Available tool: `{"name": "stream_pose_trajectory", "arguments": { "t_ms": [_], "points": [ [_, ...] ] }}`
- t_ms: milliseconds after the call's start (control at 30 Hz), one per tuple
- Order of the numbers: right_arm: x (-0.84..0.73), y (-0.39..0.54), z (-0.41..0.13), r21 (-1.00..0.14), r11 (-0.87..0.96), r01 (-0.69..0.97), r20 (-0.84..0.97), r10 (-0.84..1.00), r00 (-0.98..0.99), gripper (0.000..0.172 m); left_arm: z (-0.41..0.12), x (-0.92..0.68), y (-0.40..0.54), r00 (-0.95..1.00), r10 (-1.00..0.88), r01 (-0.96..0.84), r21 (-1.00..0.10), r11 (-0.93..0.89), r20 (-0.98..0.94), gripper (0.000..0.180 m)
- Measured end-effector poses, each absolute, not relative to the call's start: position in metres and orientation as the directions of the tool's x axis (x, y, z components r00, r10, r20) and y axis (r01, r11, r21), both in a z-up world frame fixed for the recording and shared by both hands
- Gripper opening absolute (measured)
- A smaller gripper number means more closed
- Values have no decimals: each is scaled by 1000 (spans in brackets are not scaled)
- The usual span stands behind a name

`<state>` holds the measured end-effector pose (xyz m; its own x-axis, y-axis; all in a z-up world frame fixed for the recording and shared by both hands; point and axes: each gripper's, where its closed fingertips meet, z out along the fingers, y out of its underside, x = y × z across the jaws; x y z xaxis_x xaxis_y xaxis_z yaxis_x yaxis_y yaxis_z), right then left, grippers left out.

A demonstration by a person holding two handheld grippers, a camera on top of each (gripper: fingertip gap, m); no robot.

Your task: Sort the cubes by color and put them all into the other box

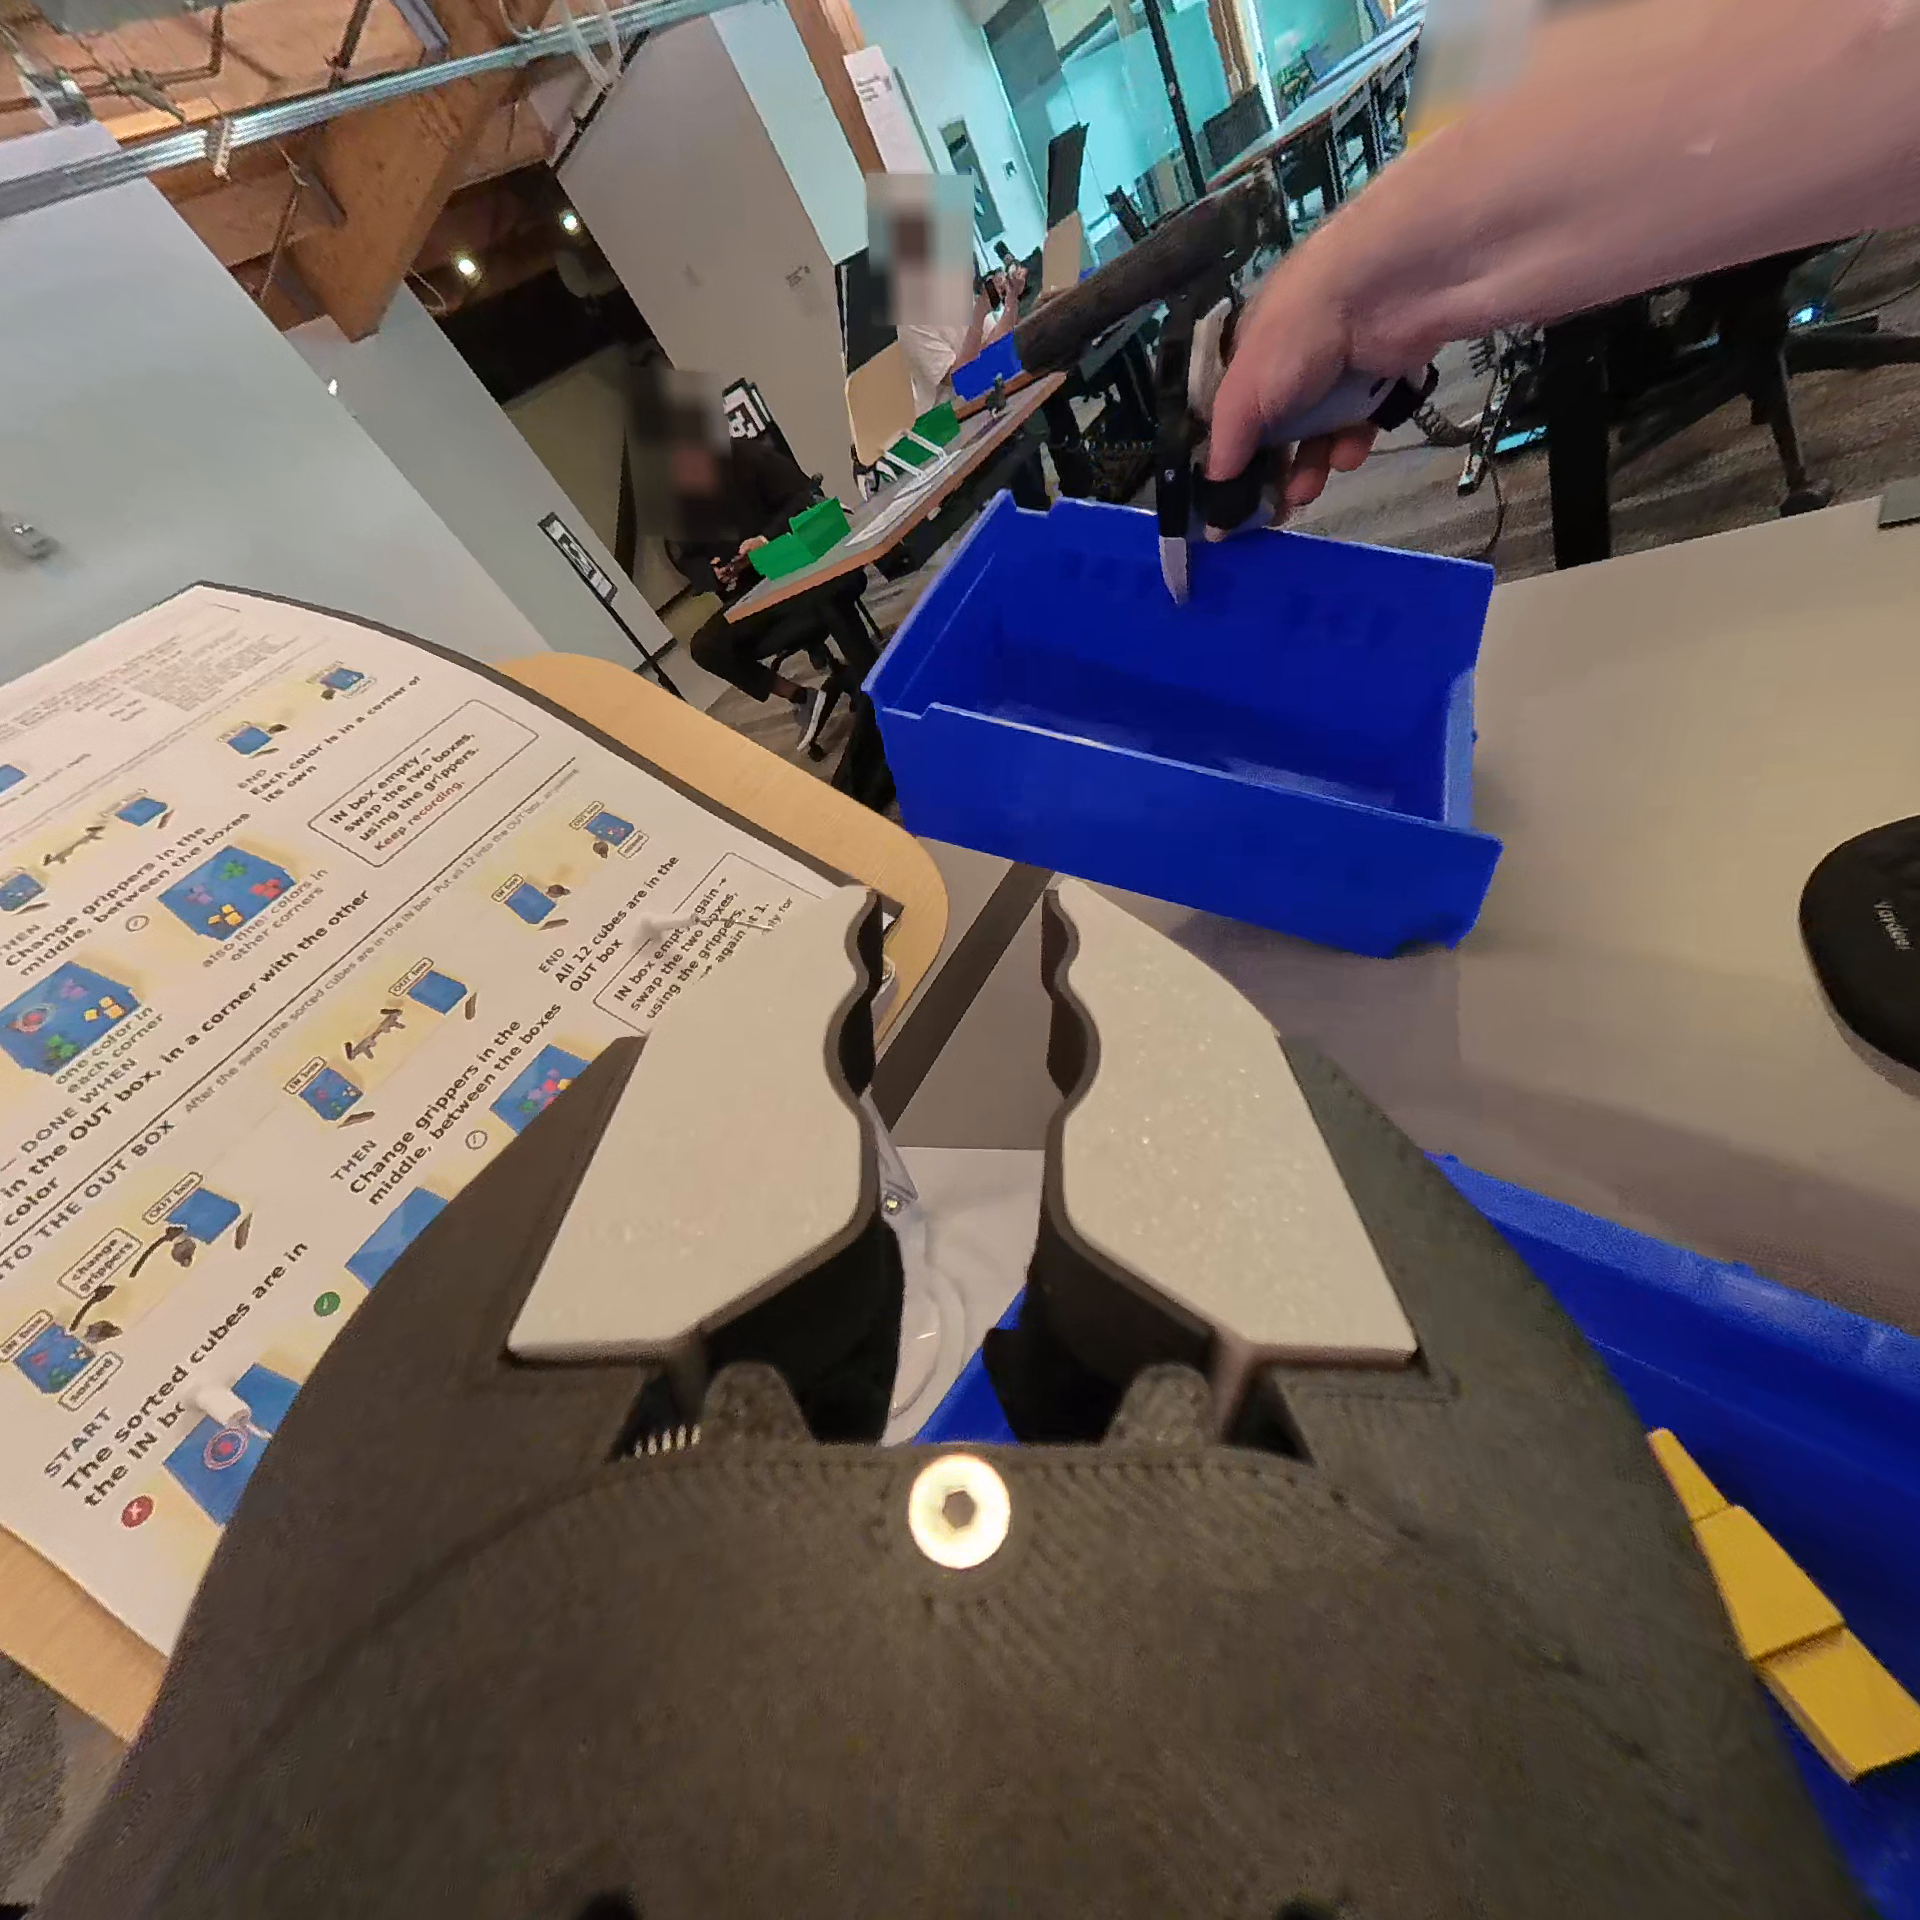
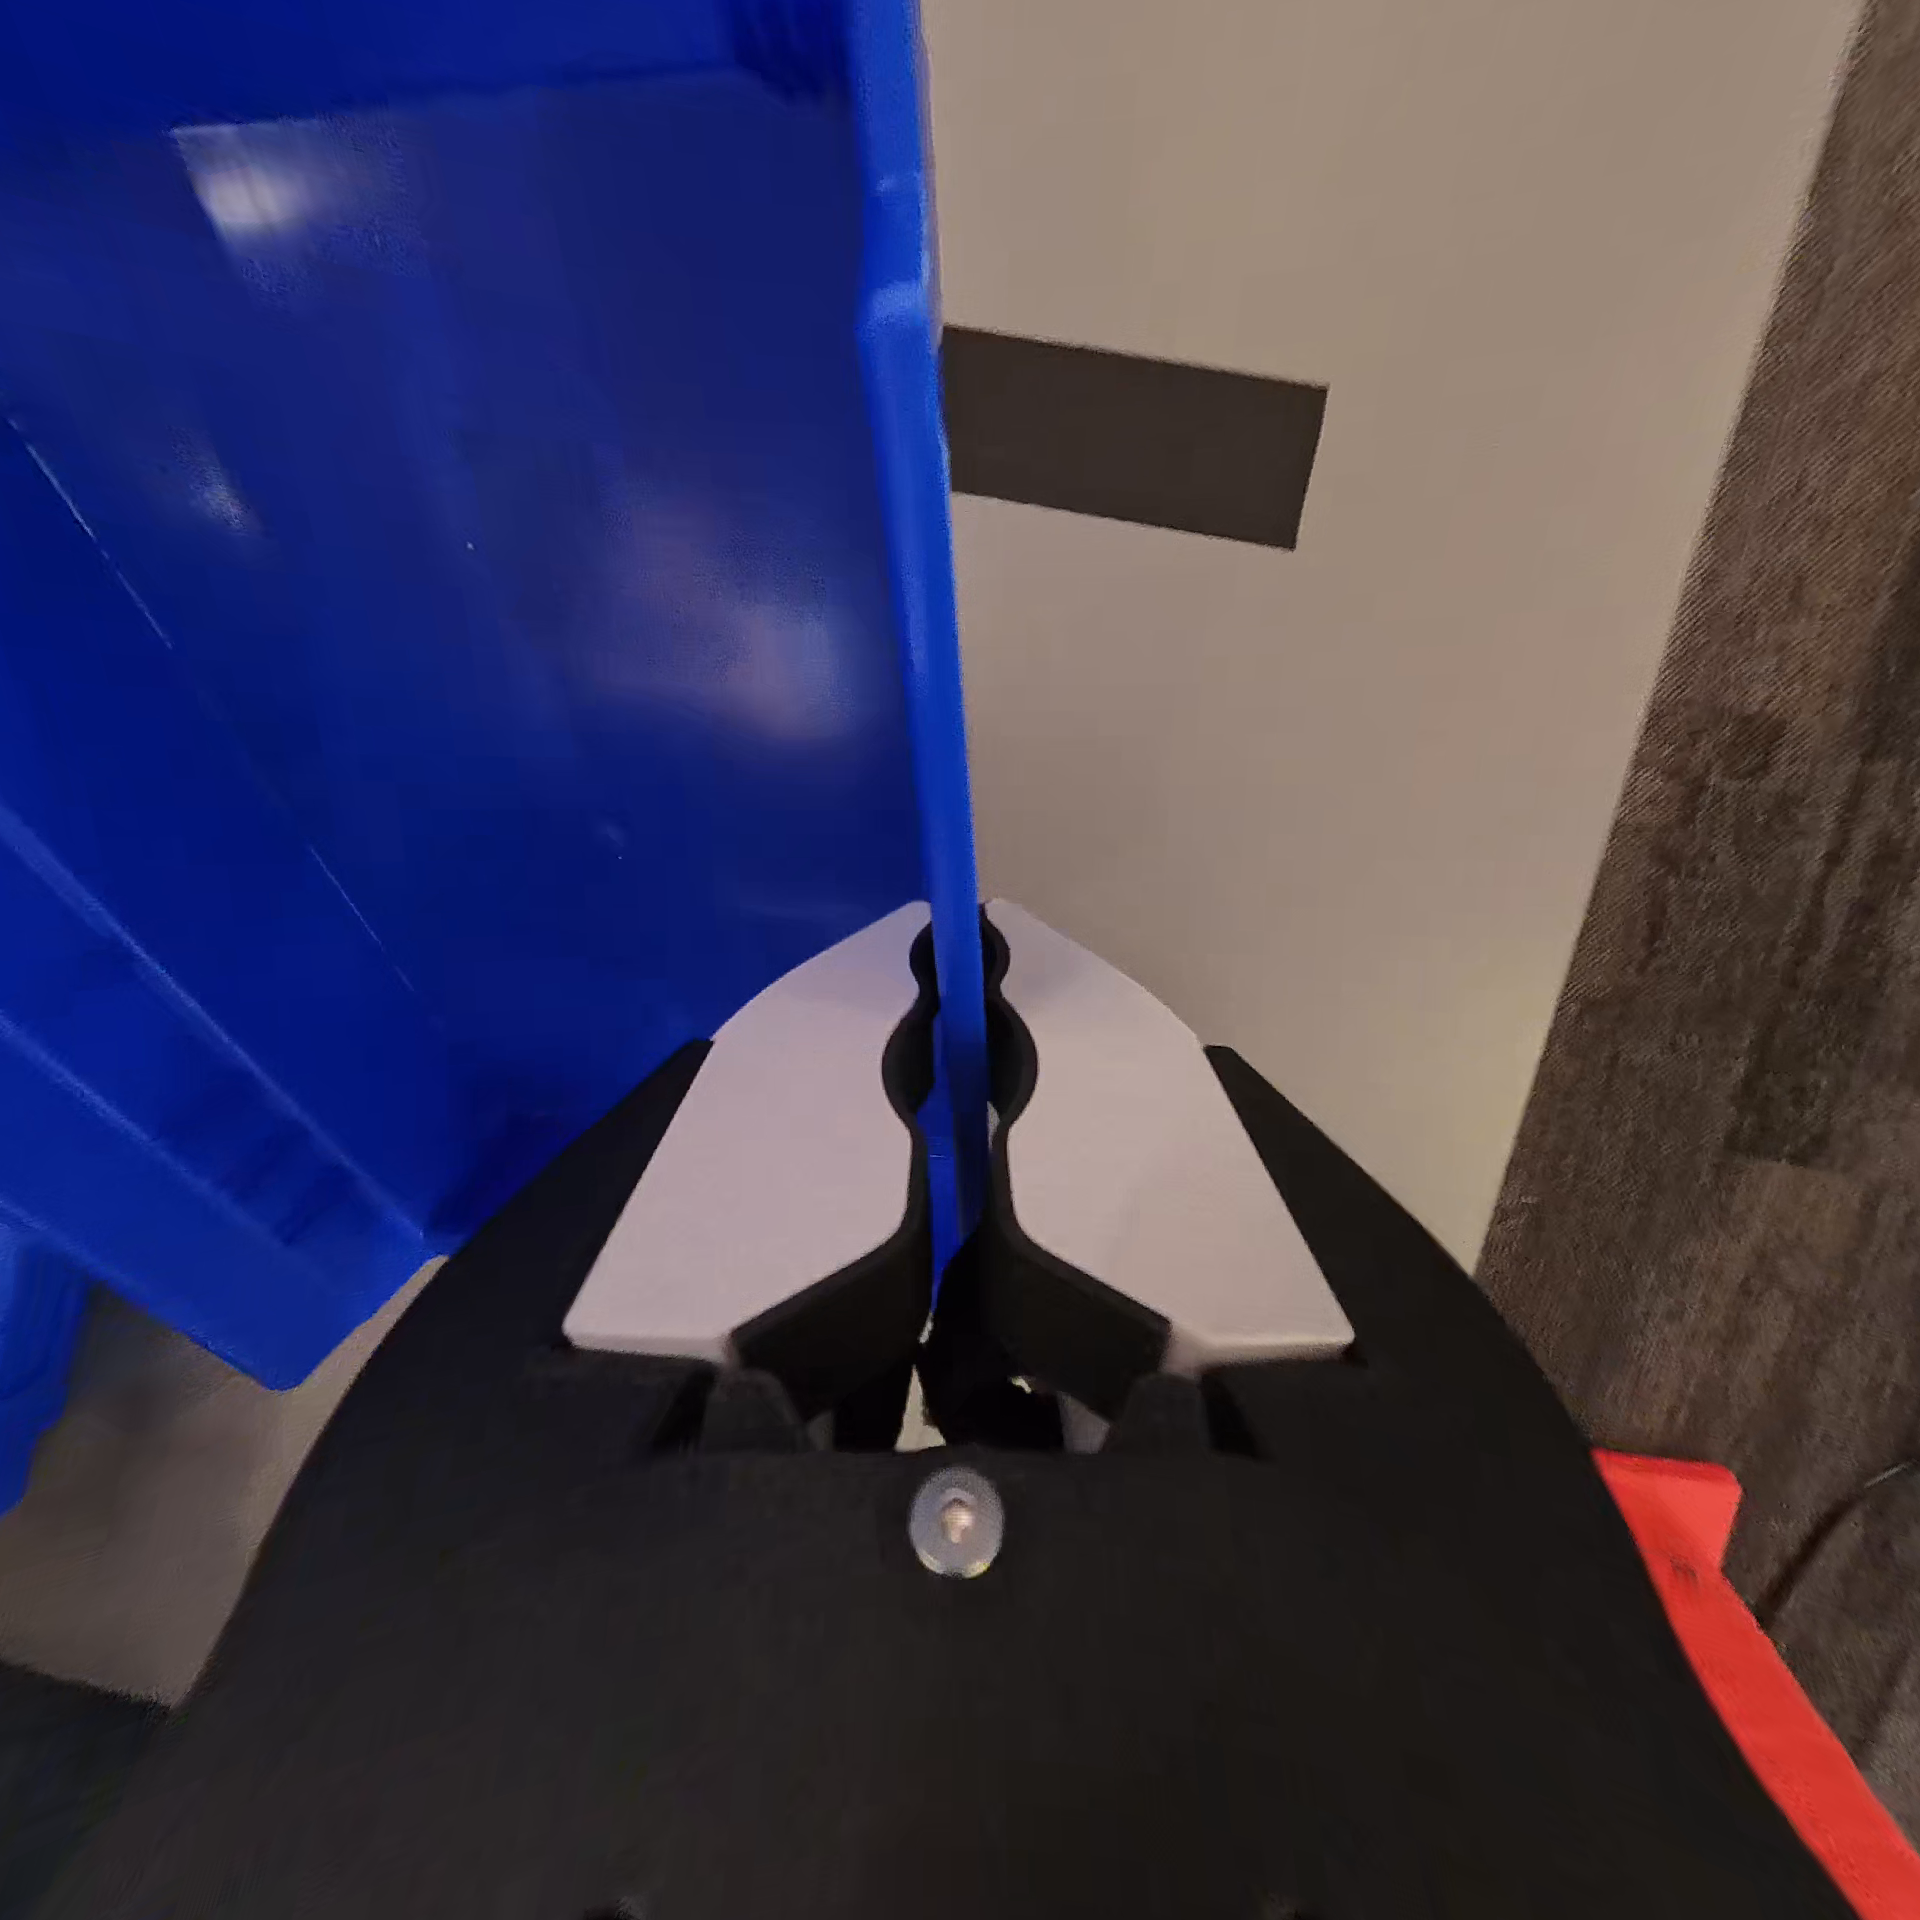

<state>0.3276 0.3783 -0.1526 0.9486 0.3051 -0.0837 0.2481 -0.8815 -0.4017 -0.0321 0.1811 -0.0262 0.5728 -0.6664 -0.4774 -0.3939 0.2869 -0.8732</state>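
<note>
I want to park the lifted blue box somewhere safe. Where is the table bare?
Bare grey table lies right of the blue box, up to the black pad. In the right wrist view, more lies around the black tape strip. Crowded: the instruction sheet at left.

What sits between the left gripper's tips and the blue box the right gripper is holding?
Left wrist view: only bare grey table between left gripper and blue box.

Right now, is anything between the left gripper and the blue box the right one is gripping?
Nothing visible: only bare grey table lies between the open left gripper and the blue box, whose wall the right gripper clamps.
</note>
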Motion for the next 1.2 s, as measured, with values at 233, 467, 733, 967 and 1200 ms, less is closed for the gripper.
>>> {"name": "stream_pose_trajectory", "arguments": {
  "t_ms": [233, 467, 733, 967, 1200],
  "points": [
    [333, 396, -187, -230, -936, 268, -53, 287, 956, 2, -32, -36, 186, 564, -684, -408, -876, 255, -462, 28],
    [333, 401, -206, -189, -941, 280, -28, 290, 957, 3, -35, -34, 184, 551, -691, -428, -869, 247, -467, 29],
    [324, 406, -197, -314, -903, 294, -20, 316, 949, 28, -37, -25, 174, 506, -740, -445, -869, 217, -444, 31],
    [311, 400, -160, -500, -817, 288, -28, 347, 937, 28, -64, 11, 156, 407, -838, -531, -840, 107, -364, 32],
    [286, 367, -134, -629, -671, 393, 90, 439, 894, 27, -103, 41, 108, 403, -913, -510, -845, -160, -70, 39]
  ]
}}
